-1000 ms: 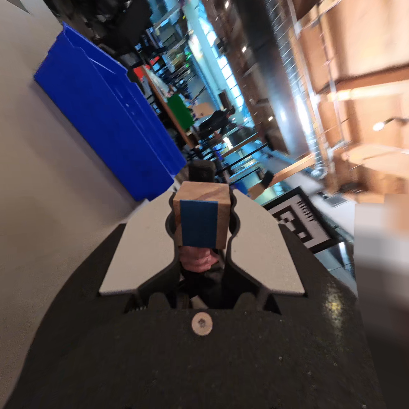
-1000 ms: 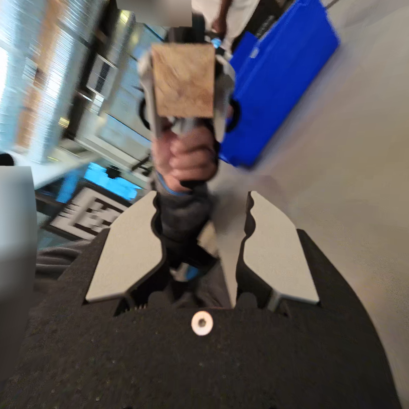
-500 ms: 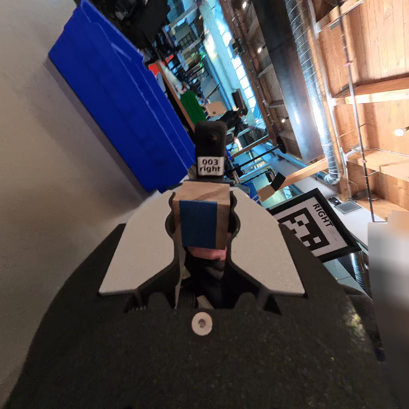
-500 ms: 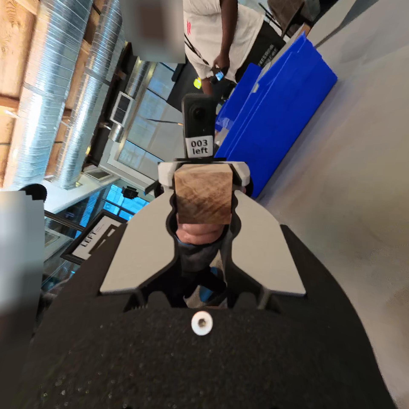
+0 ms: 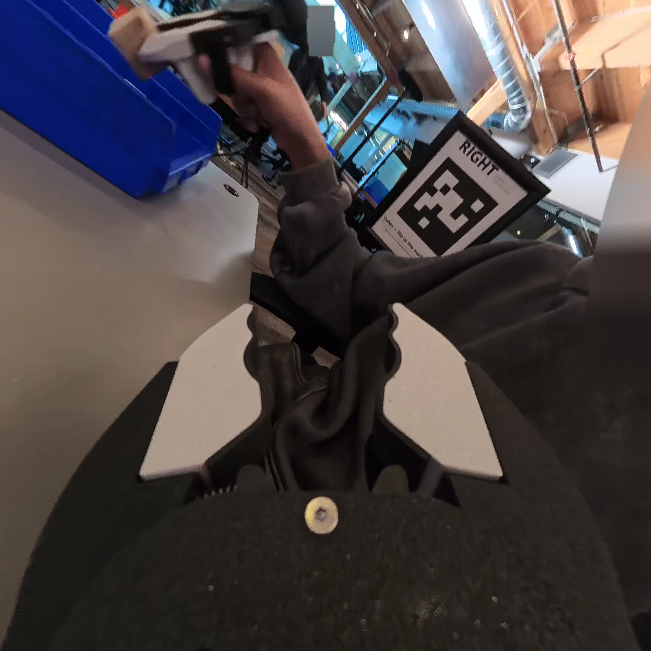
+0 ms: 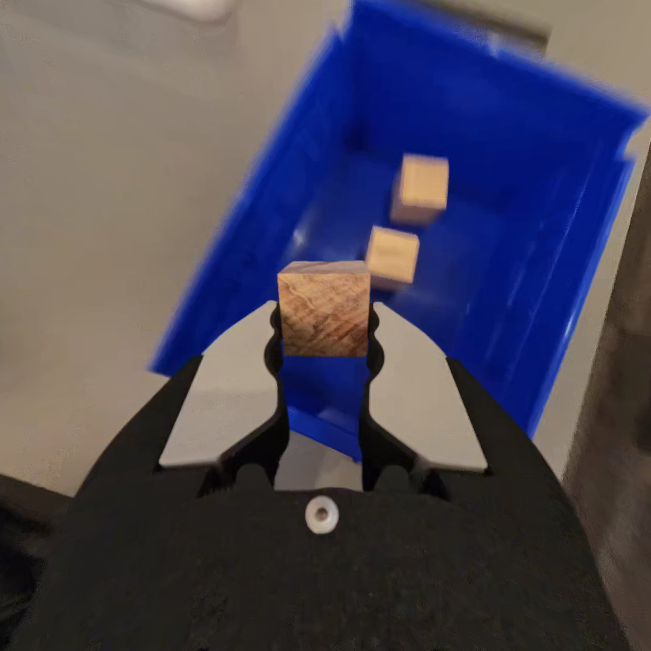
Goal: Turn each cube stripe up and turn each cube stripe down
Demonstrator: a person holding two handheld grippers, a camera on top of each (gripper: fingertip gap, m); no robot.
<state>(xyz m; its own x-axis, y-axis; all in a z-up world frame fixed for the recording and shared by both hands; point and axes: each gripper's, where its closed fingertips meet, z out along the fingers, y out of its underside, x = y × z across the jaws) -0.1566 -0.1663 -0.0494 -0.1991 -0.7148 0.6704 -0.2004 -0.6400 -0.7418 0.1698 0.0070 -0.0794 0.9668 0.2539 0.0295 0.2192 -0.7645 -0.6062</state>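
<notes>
The right gripper (image 6: 324, 318) held a wooden cube (image 6: 324, 313) between its fingertips, above the near end of a blue bin (image 6: 493, 116) on the grey desk (image 6: 105, 176). Two paler cubes (image 6: 421, 188) lay inside the bin, farther off. The left gripper (image 5: 320, 317) stood wide and empty over a dark sleeve (image 5: 440, 281).

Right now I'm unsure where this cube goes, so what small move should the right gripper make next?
Probably lower the right gripper, shut on the wooden cube, into the blue bin; two cubes already lie inside.
</notes>
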